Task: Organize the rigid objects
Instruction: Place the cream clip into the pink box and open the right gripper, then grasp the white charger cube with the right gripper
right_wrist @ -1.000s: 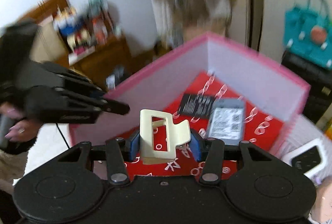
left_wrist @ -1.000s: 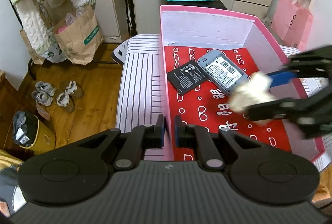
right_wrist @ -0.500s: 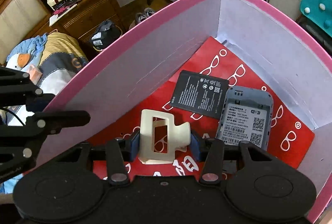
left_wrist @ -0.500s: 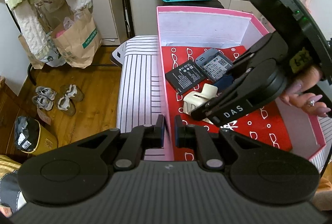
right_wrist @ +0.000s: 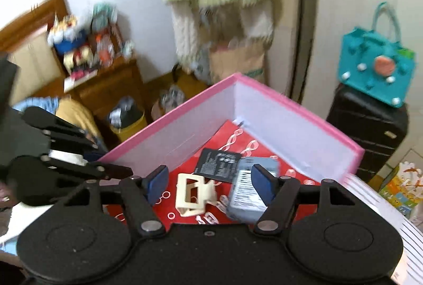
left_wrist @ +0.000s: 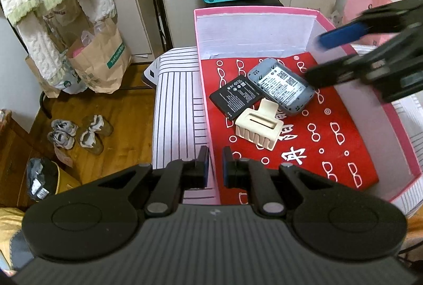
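The left gripper [left_wrist: 213,163] is matte black plastic with a ribbed grey top, two round discs, silver pivot screws and blue-padded fingers [left_wrist: 203,162]. The right gripper [right_wrist: 208,183] is likewise black, with twin discs, silver rivets, linkage arms and blue pads [right_wrist: 261,183].

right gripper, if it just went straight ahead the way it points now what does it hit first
Most likely the cream hair claw clip on the red liner of the pink box; it lies between the open jaws of the right gripper. Depth is unclear.
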Demonstrator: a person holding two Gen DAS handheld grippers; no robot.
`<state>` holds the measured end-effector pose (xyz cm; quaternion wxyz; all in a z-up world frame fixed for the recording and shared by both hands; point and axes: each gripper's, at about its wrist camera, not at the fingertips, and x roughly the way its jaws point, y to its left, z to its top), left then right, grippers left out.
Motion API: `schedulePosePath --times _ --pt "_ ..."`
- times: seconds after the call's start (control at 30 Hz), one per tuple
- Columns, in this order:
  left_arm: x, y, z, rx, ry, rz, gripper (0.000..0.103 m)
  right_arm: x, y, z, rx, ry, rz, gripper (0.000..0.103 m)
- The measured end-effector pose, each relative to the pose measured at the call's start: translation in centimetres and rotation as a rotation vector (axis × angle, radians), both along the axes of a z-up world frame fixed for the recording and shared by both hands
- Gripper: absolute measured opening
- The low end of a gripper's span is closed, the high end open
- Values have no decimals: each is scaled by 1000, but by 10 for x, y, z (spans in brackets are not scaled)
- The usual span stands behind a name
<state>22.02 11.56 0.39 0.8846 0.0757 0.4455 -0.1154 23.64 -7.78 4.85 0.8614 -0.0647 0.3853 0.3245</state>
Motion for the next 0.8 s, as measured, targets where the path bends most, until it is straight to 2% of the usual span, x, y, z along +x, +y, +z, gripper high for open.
schedulePosePath --times 0.1,0.23,0.47,0.8 --pt "-2 -4 1 35 1 -24 9 -22 -31 12 34 -46 -65 76" --pt "-4 -9 2 77 5 -44 9 -46 -70 8 51 -73 -162 76" --pt "-10 -15 3 134 3 -64 9 -84 -114 -35 43 -79 -281 77" --pt "-14 -20 5 175 16 -69 9 -112 -125 -91 51 -15 -287 77"
